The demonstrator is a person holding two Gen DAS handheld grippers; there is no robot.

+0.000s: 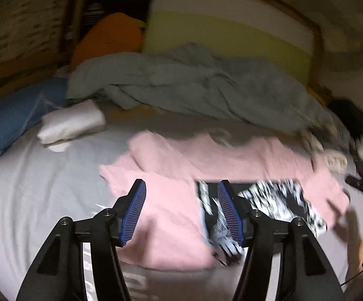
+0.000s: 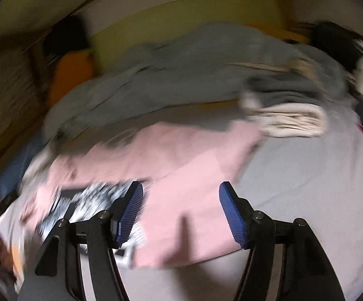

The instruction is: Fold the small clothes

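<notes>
A pink garment (image 1: pixel 171 215) with a black-and-white print (image 1: pixel 276 200) lies spread on the grey bed sheet (image 1: pixel 30 200). My left gripper (image 1: pixel 181 210) is open and empty, hovering over the garment's near left part. In the right wrist view the same pink garment (image 2: pixel 189 175) lies below my right gripper (image 2: pixel 181 213), which is open and empty over the garment's near right part. The print (image 2: pixel 88 198) shows at the lower left there. The right wrist view is blurred.
A crumpled grey blanket (image 1: pixel 194 87) lies behind the garment. A folded white cloth (image 1: pixel 71 123) and a blue pillow (image 1: pixel 18 118) sit at the left. A folded pale stack (image 2: pixel 291 120) lies at the right. A yellow headboard (image 1: pixel 226 32) stands behind.
</notes>
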